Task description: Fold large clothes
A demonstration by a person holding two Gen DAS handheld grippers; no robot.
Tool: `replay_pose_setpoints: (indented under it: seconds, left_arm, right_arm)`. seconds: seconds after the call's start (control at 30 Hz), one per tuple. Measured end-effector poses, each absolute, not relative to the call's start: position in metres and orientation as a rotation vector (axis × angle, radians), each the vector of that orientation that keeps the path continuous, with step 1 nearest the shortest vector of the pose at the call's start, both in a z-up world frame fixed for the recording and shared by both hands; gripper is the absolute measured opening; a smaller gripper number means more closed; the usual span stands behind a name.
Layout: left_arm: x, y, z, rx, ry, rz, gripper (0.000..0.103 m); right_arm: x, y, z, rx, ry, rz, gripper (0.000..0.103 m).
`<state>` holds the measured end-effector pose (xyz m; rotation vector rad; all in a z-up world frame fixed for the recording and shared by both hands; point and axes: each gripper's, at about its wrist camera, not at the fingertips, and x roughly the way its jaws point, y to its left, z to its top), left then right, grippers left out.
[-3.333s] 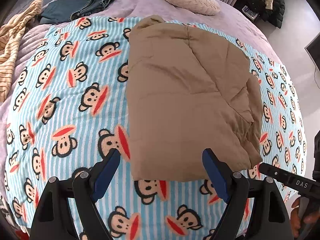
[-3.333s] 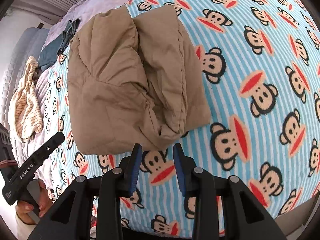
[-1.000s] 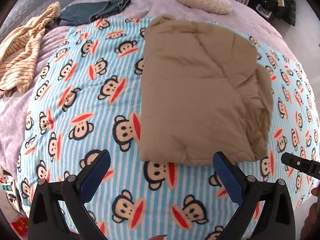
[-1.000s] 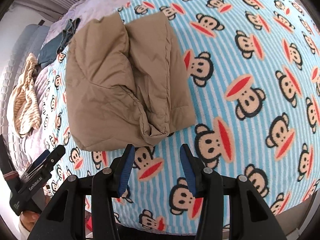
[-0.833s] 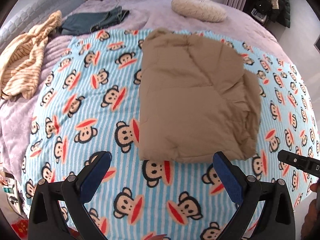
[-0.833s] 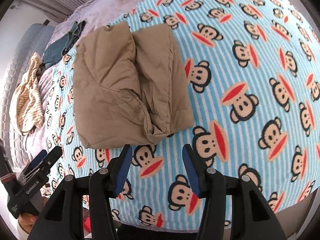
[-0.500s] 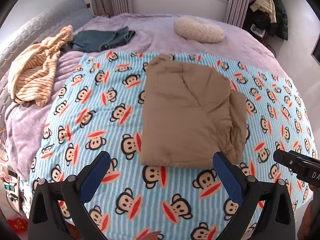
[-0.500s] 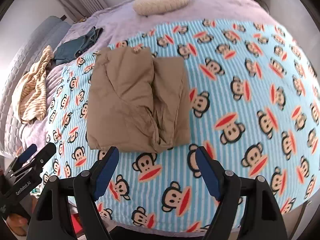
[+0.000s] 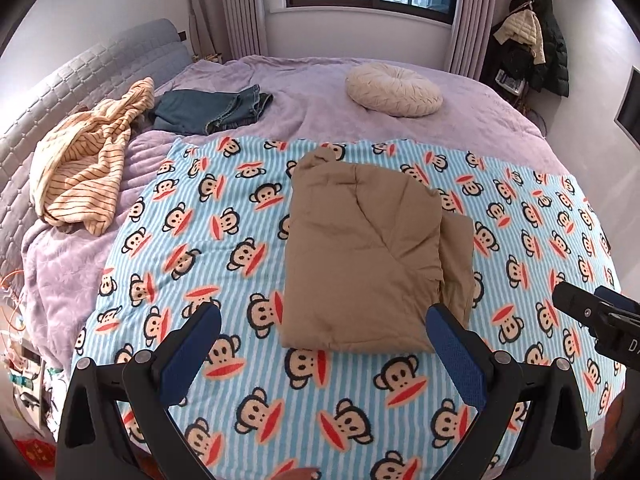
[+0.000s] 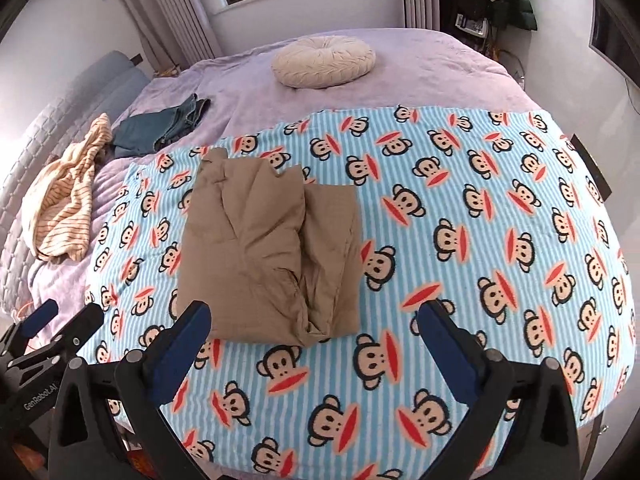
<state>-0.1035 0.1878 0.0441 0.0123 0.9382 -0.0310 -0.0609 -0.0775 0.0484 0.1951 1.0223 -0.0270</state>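
Folded tan clothing [image 9: 360, 256] lies in a thick rectangular bundle on the monkey-print blanket [image 9: 192, 240] that covers the near half of the bed, as the left wrist view shows it. The left claw [image 9: 322, 350] hangs above the blanket's near part with its jaws spread wide and nothing between them; the bundle's near edge sits just beyond the blue pads [image 9: 192, 354], between them and a little to the right. At the right edge the tip of the right claw [image 9: 596, 320] pokes in, clear of the cloth. Farther off, on the purple bedspread [image 9: 320, 112], rest a round cream cushion [image 9: 394, 90], folded jeans [image 9: 212, 110] and, at far left, a striped yellow garment [image 9: 80, 160].

From the right wrist view, the folded tan clothing [image 10: 272, 256] lies left of centre on the monkey-print blanket [image 10: 480, 240], its near edge just beyond the left blue pad. The right claw [image 10: 312, 350] has just been opening, and its jaws stand wide apart with only blanket showing between them. The left claw [image 10: 48, 336] shows at lower left, apart from the bundle. Beyond lie the cushion [image 10: 324, 62], the jeans [image 10: 160, 128] and the striped garment [image 10: 64, 196].
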Motion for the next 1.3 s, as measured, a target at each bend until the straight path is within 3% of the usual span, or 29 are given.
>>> replay_pose_setpoints:
  seconds: [1.3]
  left_arm:
    - [-0.104, 0.196, 0.061, -0.020, 0.925, -0.014, 0.103]
  right_arm:
    - [-0.067, -0.063, 0.069, 0.150, 0.979, -0.034, 0.103]
